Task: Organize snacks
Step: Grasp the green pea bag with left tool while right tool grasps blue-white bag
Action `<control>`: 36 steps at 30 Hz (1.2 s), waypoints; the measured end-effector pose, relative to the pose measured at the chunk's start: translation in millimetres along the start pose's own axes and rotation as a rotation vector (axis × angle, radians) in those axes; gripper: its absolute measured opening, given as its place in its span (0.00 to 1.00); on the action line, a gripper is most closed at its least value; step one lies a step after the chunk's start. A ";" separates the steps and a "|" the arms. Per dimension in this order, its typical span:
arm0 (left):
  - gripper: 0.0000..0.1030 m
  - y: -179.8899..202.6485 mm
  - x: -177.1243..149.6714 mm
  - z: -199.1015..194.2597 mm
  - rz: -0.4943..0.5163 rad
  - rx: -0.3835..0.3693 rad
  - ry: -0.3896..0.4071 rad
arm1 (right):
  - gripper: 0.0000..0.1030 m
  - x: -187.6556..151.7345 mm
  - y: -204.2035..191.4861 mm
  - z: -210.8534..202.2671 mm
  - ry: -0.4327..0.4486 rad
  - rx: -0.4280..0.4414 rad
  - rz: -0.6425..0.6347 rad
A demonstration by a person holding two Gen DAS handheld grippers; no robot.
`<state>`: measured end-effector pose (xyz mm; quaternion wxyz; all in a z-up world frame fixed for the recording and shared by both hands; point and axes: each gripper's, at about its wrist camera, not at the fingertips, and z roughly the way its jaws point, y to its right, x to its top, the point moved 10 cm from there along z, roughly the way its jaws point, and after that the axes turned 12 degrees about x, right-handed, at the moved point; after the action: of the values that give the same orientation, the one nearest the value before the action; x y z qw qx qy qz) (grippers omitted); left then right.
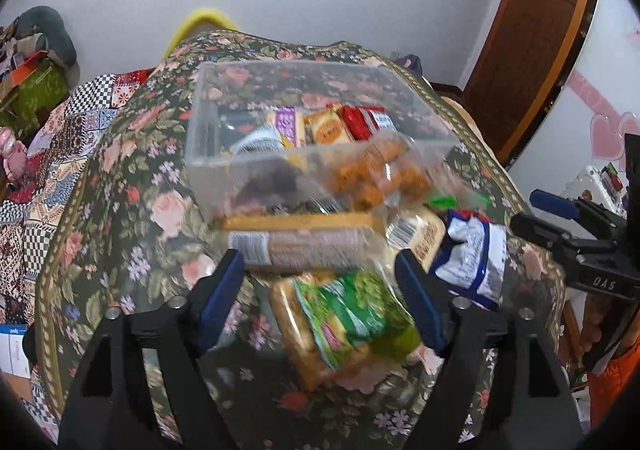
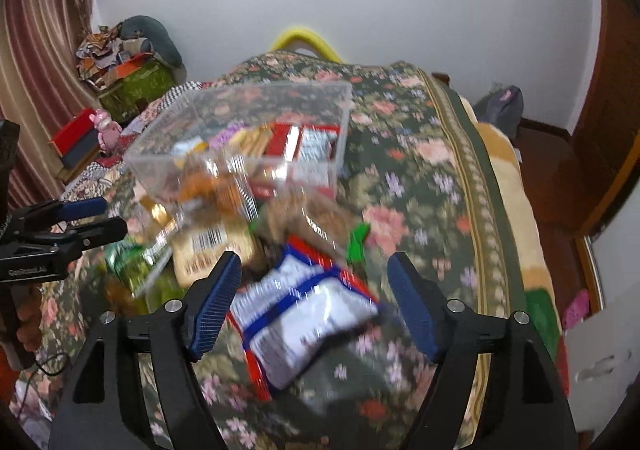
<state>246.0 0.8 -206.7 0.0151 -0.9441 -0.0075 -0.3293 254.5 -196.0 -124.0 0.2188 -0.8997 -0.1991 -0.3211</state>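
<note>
A clear plastic box [image 1: 208, 121] stands on the floral tablecloth [image 1: 132, 177] and holds several snack packs. Loose snacks lie in front of it. My left gripper [image 1: 320, 270] is open above a green-wrapped cracker pack [image 1: 344, 318], with a long biscuit roll [image 1: 296, 250] just beyond its tips. My right gripper [image 2: 312, 274] is open over a white and blue packet [image 2: 304, 318], which also shows in the left wrist view [image 1: 472, 258]. The clear box also shows in the right wrist view [image 2: 336, 153]. A bag of orange snacks [image 1: 376, 173] leans against the box.
The table's right edge drops to a tan blanket [image 2: 508, 185]. A wooden door [image 1: 532, 33] is at the right. Boxes and cloth piles [image 2: 124, 65] stand at the back left. The other gripper shows at each view's side, my right one [image 1: 560, 221] and my left one [image 2: 84, 221].
</note>
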 end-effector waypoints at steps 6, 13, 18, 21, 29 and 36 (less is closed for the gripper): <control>0.80 9.1 -20.3 11.3 0.031 0.020 -0.031 | 0.72 -25.3 0.1 15.0 -0.051 0.015 0.041; 0.80 8.7 -31.9 14.2 -0.007 -0.005 -0.031 | 0.76 -36.4 -2.8 32.5 -0.081 0.006 0.057; 0.79 13.7 -30.7 17.0 0.001 0.011 -0.014 | 0.83 -37.7 -3.7 39.5 -0.087 0.009 0.072; 0.72 12.6 -30.0 18.5 -0.009 -0.001 -0.009 | 0.86 -39.8 -3.7 46.1 -0.096 0.027 0.101; 0.48 6.5 -29.1 9.9 -0.018 -0.019 0.023 | 0.87 -33.1 -1.5 51.2 -0.079 0.060 0.189; 0.31 -4.7 -31.8 5.4 -0.043 -0.032 0.018 | 0.73 -38.7 -0.9 66.6 -0.129 0.051 0.183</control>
<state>224.4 5.5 -230.5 -0.0069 -0.9408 -0.0224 -0.3382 259.1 -168.9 -195.9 0.2568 -0.9270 -0.1379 -0.2360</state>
